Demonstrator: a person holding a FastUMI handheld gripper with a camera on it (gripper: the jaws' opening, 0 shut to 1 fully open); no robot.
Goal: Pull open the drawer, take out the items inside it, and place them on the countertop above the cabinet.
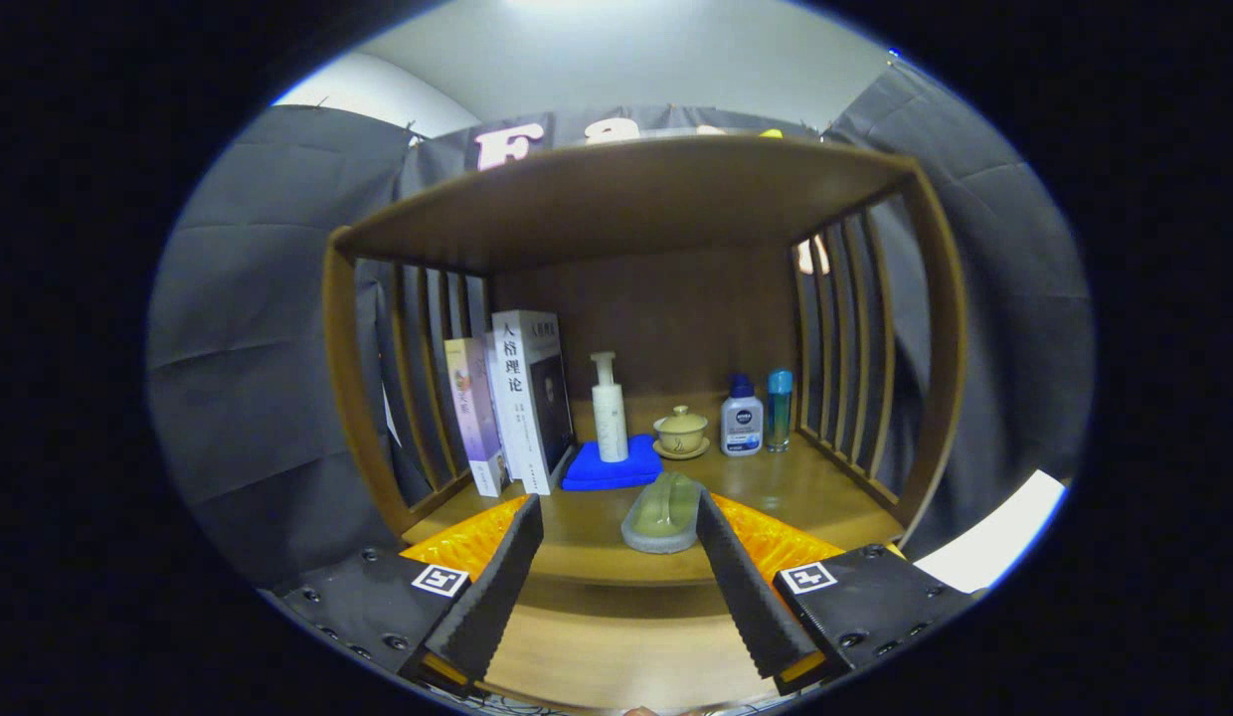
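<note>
A pale green oval item on a grey base (663,512) lies on the wooden countertop (815,492) near its front edge, just inside my right finger. My gripper (616,517) is open, its two fingers spread wide with nothing pressed between them. The right fingertip (711,512) sits beside the green item; I cannot tell if it touches. Below the countertop's front edge, between the fingers, a lighter wooden surface (616,646) shows, probably the drawer.
On the countertop stand two books (517,403) at the left, a white pump bottle (609,410) on a folded blue cloth (612,467), a lidded tea bowl (681,433), and two small bottles (756,415). Slatted side rails and a shelf overhead (626,194) enclose the space.
</note>
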